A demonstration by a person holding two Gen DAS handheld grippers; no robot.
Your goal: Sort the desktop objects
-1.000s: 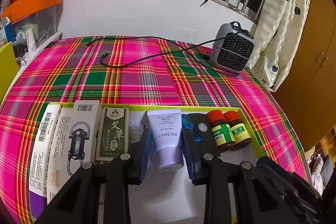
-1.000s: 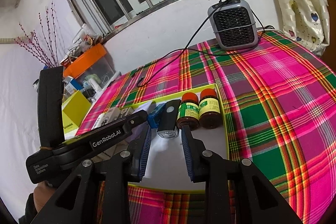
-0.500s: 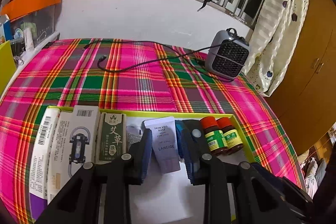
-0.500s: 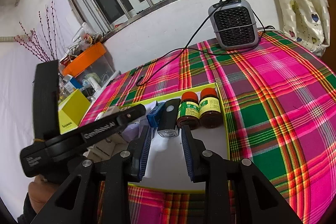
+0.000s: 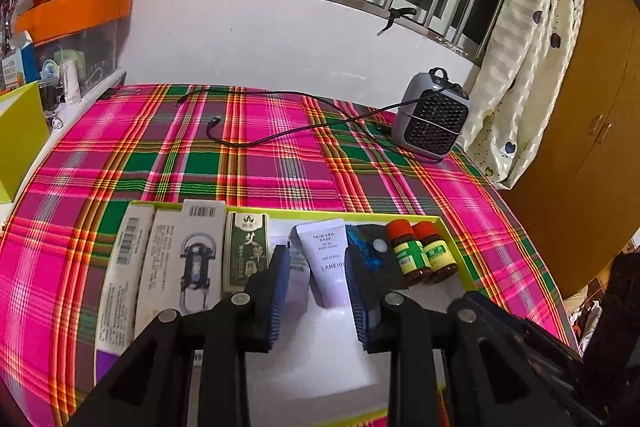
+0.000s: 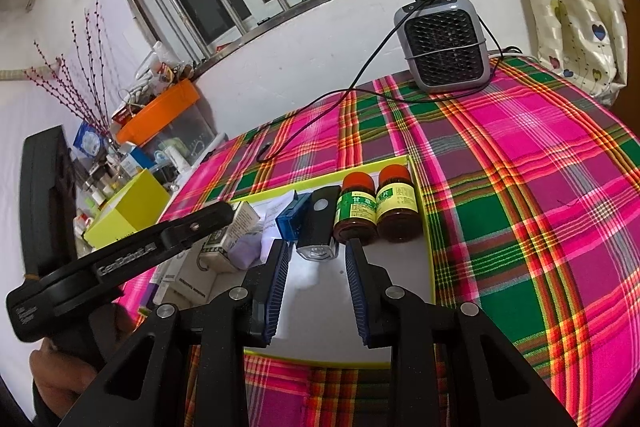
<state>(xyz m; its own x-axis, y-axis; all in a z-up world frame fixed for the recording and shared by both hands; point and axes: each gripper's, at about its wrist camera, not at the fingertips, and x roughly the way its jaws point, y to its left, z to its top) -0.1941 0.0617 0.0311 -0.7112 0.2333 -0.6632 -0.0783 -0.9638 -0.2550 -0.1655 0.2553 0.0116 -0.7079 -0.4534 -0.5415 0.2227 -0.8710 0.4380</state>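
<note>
A: The white tube (image 5: 326,263) is seen lying flat in the yellow-rimmed tray (image 5: 452,223), cap end toward the camera, in a row with the green box (image 5: 245,251) on its left and the blue item (image 5: 362,247) and black device (image 6: 320,223) on its right. The two red-capped bottles (image 6: 376,207) are stood upright at the tray's right end.

B: Finger state?

A: The left gripper (image 5: 318,291) is held above the tube with its fingers apart; nothing is clamped, and the pads are not seen touching the tube. Its jaws have just been closing a little, with only the tube's near end lined up in the gap. The right gripper (image 6: 316,287) is parked over bare tray floor, fingers apart and empty.

B: Risks?

A: The row is packed tight. If the left gripper is lowered again, the blue item or the small packet beside the tube is likely to be nudged out of line. If the right gripper is pushed forward, the black device could be shoved into the bottles and one could be tipped.

B: Outside the tray?

A: The plaid-covered desk (image 5: 240,167) carries a loose cable (image 5: 280,137) and a small grey fan heater (image 5: 434,123), well apart from the tray. Little risk is judged there.
</note>
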